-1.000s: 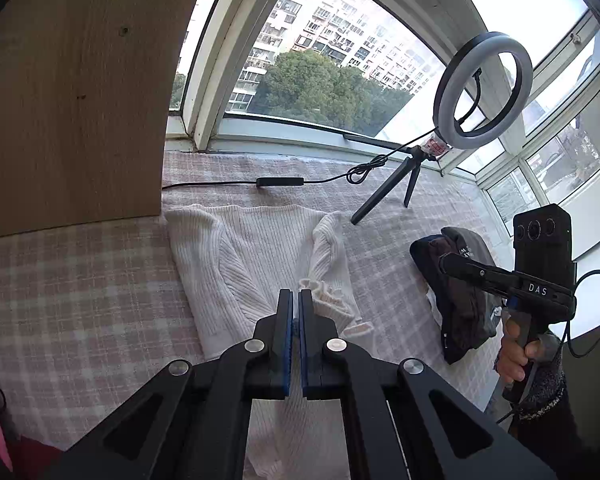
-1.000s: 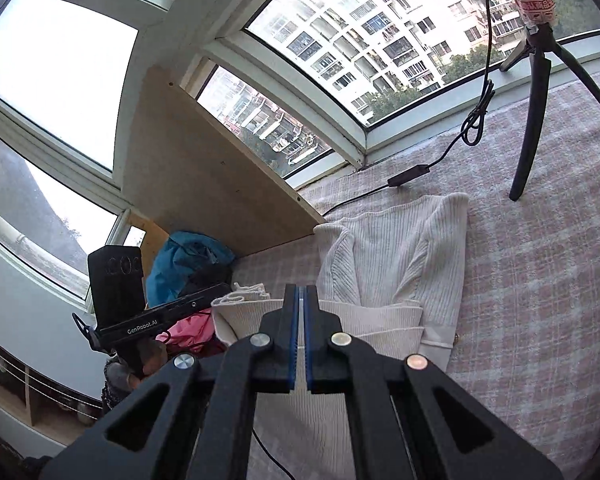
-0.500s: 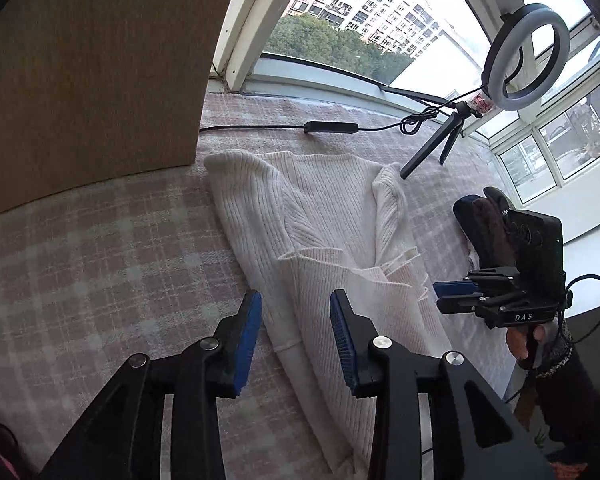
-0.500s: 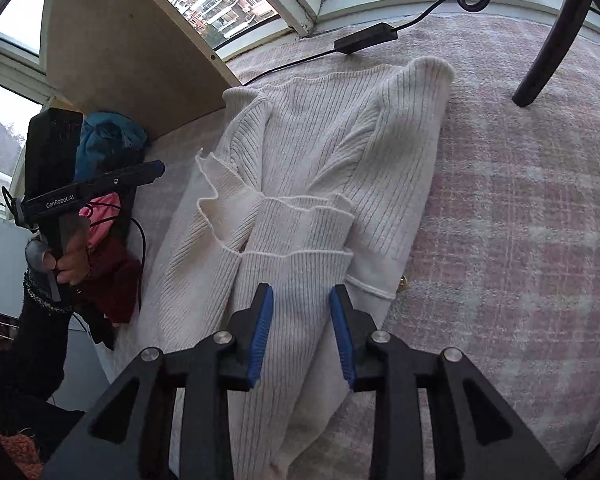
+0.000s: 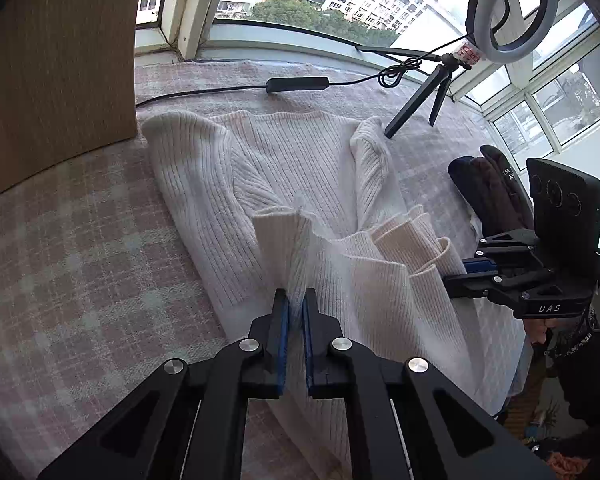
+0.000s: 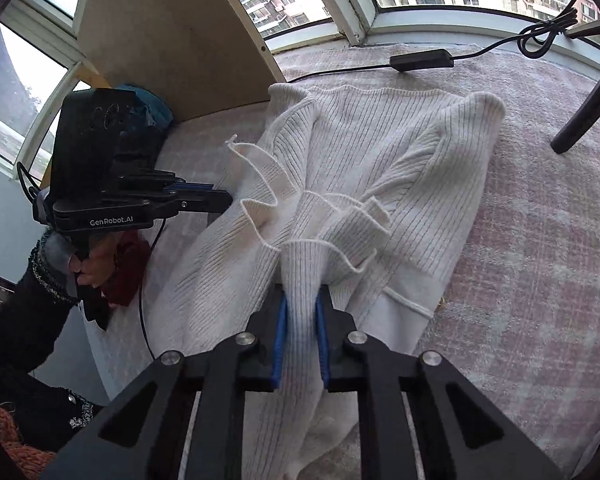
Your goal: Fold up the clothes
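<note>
A cream ribbed sweater (image 5: 296,168) lies spread on a pink-and-white checked cloth (image 5: 72,248) that covers the counter by the window, its far edge near a black cable with an inline switch (image 5: 298,85). The near part of the sweater is gathered up into ruffled folds between the two grippers.

The left gripper (image 5: 294,300) has its jaws nearly together, having just been closing, and a fold of the sweater's ribbed edge is pinched between the blue pads (image 5: 283,320). In the right wrist view the same gripper (image 6: 220,200) shows from the side, its tips touching the left edge of the bunched knit.

The right gripper (image 6: 300,304) also has its jaws closed down onto a thick bundle of the sweater, which fills the gap between the blue pads (image 6: 281,332); these jaws too have just been closing. From the left wrist view the right gripper (image 5: 456,274) reaches into the sweater's right-hand folds, though exactly how much cloth it holds is hard to make out there.

A ring light on a small black tripod (image 5: 512,12) stands on the cloth beyond the sweater's far right corner. A wooden board (image 5: 56,68) leans upright at the left. Dark folded garments (image 5: 488,188) sit to the right of the sweater, and a teal and red heap (image 6: 140,120) lies behind the left gripper.
</note>
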`<state>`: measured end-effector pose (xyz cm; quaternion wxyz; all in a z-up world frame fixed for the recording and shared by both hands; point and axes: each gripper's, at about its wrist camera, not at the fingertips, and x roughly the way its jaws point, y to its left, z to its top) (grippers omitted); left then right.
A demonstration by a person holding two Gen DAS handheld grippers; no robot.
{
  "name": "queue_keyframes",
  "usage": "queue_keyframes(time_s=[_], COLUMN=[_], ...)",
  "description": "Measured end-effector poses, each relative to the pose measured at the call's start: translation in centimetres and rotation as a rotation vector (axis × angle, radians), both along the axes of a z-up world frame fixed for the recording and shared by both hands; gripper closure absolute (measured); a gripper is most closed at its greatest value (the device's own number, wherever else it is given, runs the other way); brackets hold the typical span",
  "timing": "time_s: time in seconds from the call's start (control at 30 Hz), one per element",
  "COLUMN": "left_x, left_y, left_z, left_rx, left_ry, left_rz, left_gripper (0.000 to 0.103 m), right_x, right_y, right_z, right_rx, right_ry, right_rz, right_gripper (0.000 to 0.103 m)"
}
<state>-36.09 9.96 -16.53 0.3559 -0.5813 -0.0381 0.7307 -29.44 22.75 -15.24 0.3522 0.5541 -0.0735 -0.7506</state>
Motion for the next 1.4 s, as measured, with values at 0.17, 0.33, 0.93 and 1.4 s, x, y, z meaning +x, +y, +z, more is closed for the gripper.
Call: queue_keyframes(time_s=[0.17, 0.33, 0.93, 1.4], left_x=[-1.9, -6.2, -10.0, -11.9], left_y=[-3.1, -2.4, -0.7, 1.4], left_z=[4.0, 3.2, -2.0, -4.2], left_rx=[0.111, 0.089, -0.154, -0.183], left_ry=[0.037, 0.084, 0.073, 0.066], left_rz=[0.078, 0.111, 0.214, 0.213], left_gripper=[0.098, 0.098, 0.054, 0.046], right_x=[-1.3, -6.7, -11.1, -15.0], right_y=[2.8, 3.3, 1.3, 0.1], right_z=[3.9, 3.2, -0.6, -4.0], right_rx=[-0.135, -0.111, 0.245, 0.261], right_ry=[0.065, 0.117, 0.095, 0.060], right_rz=[-0.074, -0.154, -0.239, -0.203], right_gripper=[0.091, 0.091, 0.039, 0.035])
